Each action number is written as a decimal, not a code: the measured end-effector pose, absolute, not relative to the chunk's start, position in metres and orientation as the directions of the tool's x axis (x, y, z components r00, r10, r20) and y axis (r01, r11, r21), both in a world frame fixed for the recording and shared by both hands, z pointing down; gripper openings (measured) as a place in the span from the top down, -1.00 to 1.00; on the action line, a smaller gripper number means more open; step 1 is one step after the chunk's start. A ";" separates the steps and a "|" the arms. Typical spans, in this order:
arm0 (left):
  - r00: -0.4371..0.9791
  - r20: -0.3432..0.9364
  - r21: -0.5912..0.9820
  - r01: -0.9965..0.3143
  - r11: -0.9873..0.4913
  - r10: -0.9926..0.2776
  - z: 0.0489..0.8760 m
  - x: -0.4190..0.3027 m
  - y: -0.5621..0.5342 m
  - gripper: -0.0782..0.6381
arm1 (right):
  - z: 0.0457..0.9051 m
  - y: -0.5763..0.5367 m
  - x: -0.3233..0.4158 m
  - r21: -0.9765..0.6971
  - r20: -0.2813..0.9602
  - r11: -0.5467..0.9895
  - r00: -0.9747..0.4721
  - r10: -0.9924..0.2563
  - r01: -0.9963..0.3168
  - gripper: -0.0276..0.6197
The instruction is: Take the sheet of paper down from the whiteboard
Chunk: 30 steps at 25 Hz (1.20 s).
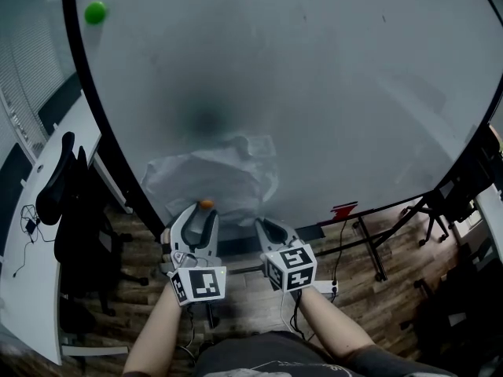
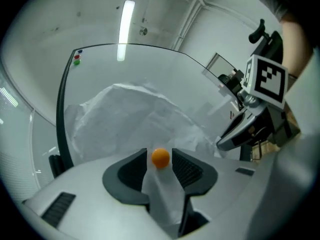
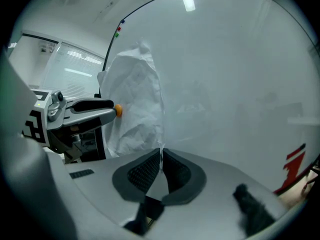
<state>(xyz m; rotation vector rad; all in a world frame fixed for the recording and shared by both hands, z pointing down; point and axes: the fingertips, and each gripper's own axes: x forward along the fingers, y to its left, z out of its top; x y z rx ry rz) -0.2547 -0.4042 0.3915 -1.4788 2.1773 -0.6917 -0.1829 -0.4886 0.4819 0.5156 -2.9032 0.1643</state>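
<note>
Head view shows the paper (image 1: pixel 212 175) low on the whiteboard (image 1: pixel 330 77), all crumpled and puffed out, just above both grippers. A small orange ball (image 1: pixel 206 204) sits at the paper's bottom edge, on its left part. The left gripper (image 2: pixel 160 160) has its fingers apart, and the orange ball is right between the tips (the pads do not seem to squeeze it). The right gripper (image 3: pixel 161 158) has its fingers closed on a thin edge of the paper, at the paper's bottom right part. From that pinched edge the paper rises up the board in big folds. The two grippers are side by side, near each other but not touching, and both point at the board. A green ball (image 1: pixel 95 12) sits far up on the board, near its left rim, well apart from the paper. To the left of the board stand a black chair (image 1: pixel 67 195) and a white desk (image 1: pixel 31 289). Under the board is a wood floor (image 1: pixel 377 305).
</note>
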 end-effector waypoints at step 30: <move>-0.437 -0.035 -0.621 -0.695 0.362 -0.899 0.397 -0.262 -0.412 0.44 | 0.475 -0.487 -0.178 -0.072 0.182 0.956 -0.946 -0.269 -0.286 0.85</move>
